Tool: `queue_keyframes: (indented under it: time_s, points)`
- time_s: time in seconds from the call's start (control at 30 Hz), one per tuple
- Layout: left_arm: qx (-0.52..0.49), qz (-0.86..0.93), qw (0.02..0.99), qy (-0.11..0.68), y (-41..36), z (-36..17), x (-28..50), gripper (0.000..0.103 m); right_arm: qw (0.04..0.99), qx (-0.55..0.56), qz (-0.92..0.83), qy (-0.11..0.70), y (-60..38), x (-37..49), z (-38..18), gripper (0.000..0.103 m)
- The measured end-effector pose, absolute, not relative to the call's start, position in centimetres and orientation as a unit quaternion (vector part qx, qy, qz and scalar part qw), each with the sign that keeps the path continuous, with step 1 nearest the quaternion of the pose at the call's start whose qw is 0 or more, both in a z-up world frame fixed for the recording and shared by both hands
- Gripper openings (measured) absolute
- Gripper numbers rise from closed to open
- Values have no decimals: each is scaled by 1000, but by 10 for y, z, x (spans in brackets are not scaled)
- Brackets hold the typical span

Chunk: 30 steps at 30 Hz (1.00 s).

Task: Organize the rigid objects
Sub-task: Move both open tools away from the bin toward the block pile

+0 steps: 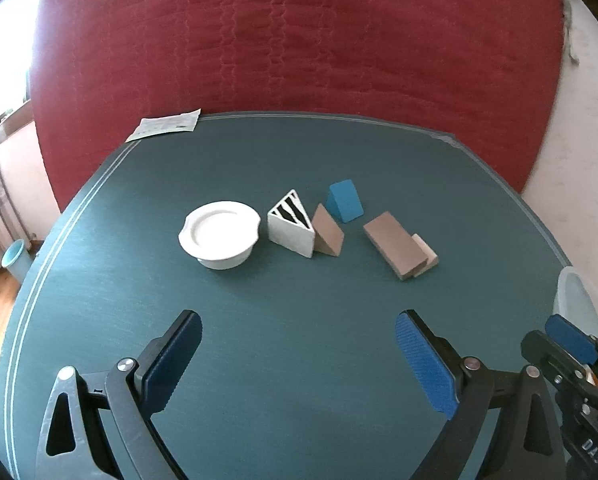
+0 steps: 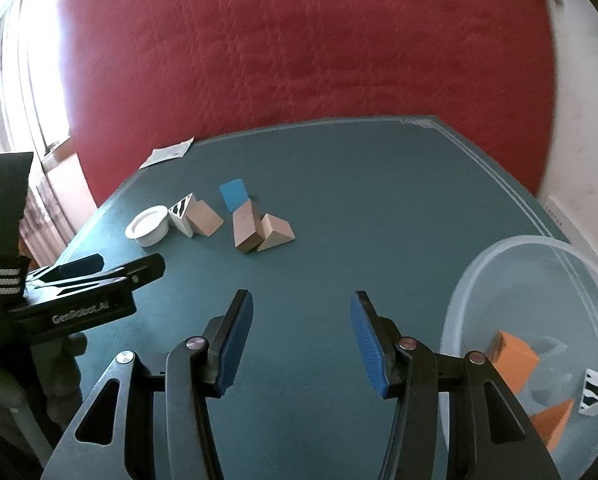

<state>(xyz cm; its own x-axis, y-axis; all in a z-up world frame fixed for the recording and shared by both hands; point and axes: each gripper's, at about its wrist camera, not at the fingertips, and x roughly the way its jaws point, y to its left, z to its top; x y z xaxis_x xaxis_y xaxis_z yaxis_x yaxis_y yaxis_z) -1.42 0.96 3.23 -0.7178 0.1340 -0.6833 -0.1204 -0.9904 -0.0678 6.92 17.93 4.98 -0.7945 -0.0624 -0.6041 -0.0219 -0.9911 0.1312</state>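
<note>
Both tongs, left tongs (image 1: pixel 299 360) and right tongs (image 2: pixel 302 338), spread and empty above the green table (image 1: pixel 299 288).

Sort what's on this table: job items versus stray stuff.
Job: blue wedge block, zebra-striped triangular block, tan wooden wedge, brown rectangular block, pale wooden wedge, clear plastic tub.

Stray: white round lid, paper sheet.

The clear plastic tub (image 1: pixel 579 300) is cut off by the left wrist view's right edge. In the right wrist view, the blue wedge (image 2: pixel 235 194) is partly hidden behind the brown block (image 2: pixel 246 229), and the print on the paper slip (image 2: pixel 167 154) is too small to read.
</note>
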Motion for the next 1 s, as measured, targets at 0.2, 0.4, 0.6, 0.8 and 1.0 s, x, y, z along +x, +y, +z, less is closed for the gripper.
queue_keyframes:
  time_s: [0.2, 0.4, 0.6, 0.8, 1.0]
  points:
    - [-367, 928, 58, -5, 3, 30, -18, 100, -1, 342, -937, -70, 173, 48, 41, 52]
    - [-371, 927, 57, -7, -2, 26, -19, 100, -15, 361, -930, -66, 172, 31, 32, 52]
    - [-372, 926, 58, -8, -5, 25, -19, 100, -22, 373, -926, -54, 170, 14, 32, 52]
    - [-369, 928, 54, -5, -9, 24, -18, 100, -28, 383, -922, -45, 167, -3, 25, 52]
    - [-372, 927, 53, 0, -10, 22, -20, 100, -29, 393, -918, -44, 167, -16, 19, 52]
